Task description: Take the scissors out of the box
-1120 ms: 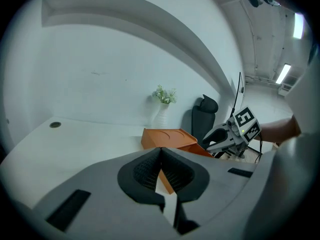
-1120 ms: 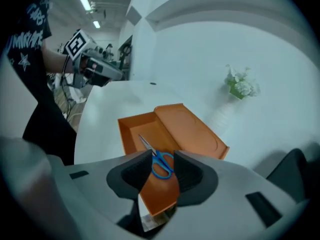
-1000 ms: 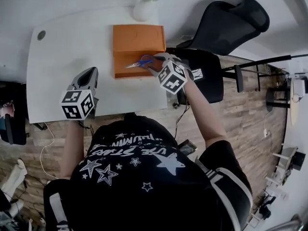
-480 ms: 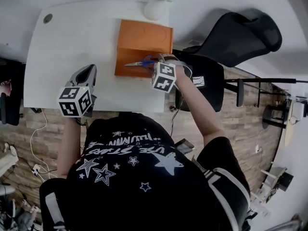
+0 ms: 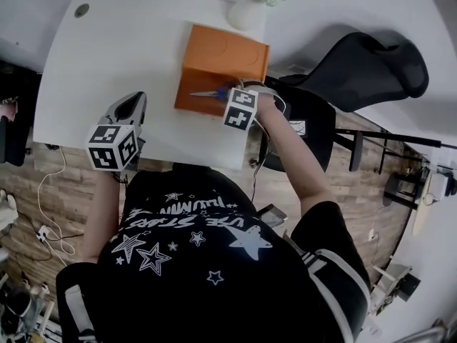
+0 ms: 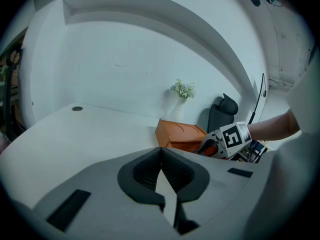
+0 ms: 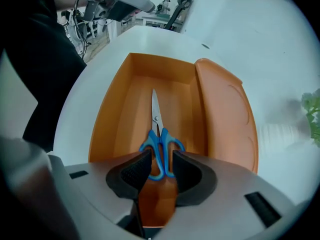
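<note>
right gripper (image 7: 161, 156) jaws just been closing, apart round scissors (image 7: 158, 132) handles | left gripper (image 6: 161, 151) jaws together | vase (image 5: 246, 14) behind box (image 7: 114, 115) — lid (image 7: 227, 115) open

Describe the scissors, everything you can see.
The scissors have blue, plastic-looking loop handles and short silver metal blades, which are closed. They lie flat and lengthways on the floor of the open orange box, tips pointing away from the right hand-held gripper. Its jaws have just been closing and straddle the handles; no firm pinch shows yet.
</note>
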